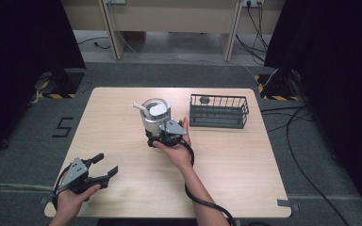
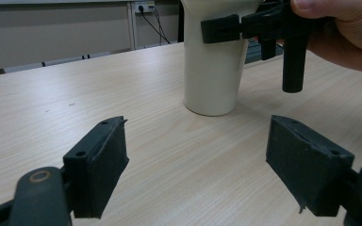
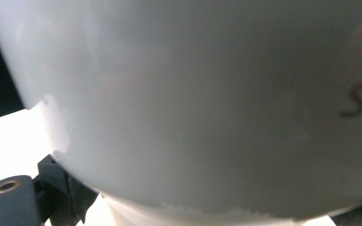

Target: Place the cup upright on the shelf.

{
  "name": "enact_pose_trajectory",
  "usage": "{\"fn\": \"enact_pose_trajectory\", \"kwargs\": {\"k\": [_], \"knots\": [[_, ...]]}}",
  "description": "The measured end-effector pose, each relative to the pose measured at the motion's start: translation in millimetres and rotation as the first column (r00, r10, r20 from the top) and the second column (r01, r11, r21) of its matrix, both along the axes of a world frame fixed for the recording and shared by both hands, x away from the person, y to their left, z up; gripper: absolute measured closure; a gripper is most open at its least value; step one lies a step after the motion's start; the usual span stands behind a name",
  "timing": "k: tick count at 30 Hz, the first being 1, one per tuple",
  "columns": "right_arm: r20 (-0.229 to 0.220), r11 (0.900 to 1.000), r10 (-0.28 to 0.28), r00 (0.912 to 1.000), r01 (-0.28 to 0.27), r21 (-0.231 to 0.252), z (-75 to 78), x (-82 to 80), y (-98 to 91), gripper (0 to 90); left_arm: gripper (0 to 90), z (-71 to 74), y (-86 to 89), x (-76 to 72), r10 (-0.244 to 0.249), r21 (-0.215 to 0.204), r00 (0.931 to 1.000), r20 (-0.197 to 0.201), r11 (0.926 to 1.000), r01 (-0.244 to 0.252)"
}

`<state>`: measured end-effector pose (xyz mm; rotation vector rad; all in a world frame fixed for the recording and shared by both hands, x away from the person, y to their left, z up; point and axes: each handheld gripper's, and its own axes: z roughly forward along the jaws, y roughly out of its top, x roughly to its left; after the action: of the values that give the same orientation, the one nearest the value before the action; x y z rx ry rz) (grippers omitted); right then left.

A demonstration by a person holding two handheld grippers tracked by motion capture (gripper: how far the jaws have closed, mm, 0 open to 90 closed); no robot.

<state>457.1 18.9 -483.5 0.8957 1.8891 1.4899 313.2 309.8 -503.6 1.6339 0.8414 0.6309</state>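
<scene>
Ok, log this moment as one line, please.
right claw: clamped on white cup | cup: upright on table | left claw: open, apart from cup | wire basket: beyond the cup's right

Legible markings are few. A dark numeral "5" (image 1: 62, 127) is marked on the grey floor to the left of the table (image 1: 122, 188) in the high view. In the right gripper view, the white cup (image 3: 193, 103) carries dark lettering at the right edge of the frame; only the opening characters, apparently "Se", are visible, blurred and cut off, so the word cannot be read. Yellow-and-black hazard stripes (image 1: 54, 95) mark the stand bases on the floor.
</scene>
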Motion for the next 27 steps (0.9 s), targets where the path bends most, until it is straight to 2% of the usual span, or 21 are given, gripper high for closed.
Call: {"fn": "enact_pose_trajectory", "kwargs": {"k": [10, 15, 27], "knots": [[0.014, 0.9995, -0.03, 0.9994, 0.03, 0.006, 5.4, -0.4, -1.5, 10.5, 21.0, 0.2, 0.1, 0.1, 0.0, -0.002, 1.0, 0.002, 1.0, 0.0], [0.026, 0.9987, -0.048, 0.9985, 0.048, 0.02, 17.2, -1.3, -7.9, 10.5, 21.2, 0.4, -0.6, -0.2, -0.002, -0.003, 1.0, 0.003, 1.0, 0.002], [0.04, 0.9949, -0.098, 0.9944, 0.097, 0.028, 30.1, -1.7, -24.1, 10.6, 21.8, 0.5, -1.2, -0.3, -0.005, -0.007, 1.0, 0.004, 1.0, 0.005]]}}
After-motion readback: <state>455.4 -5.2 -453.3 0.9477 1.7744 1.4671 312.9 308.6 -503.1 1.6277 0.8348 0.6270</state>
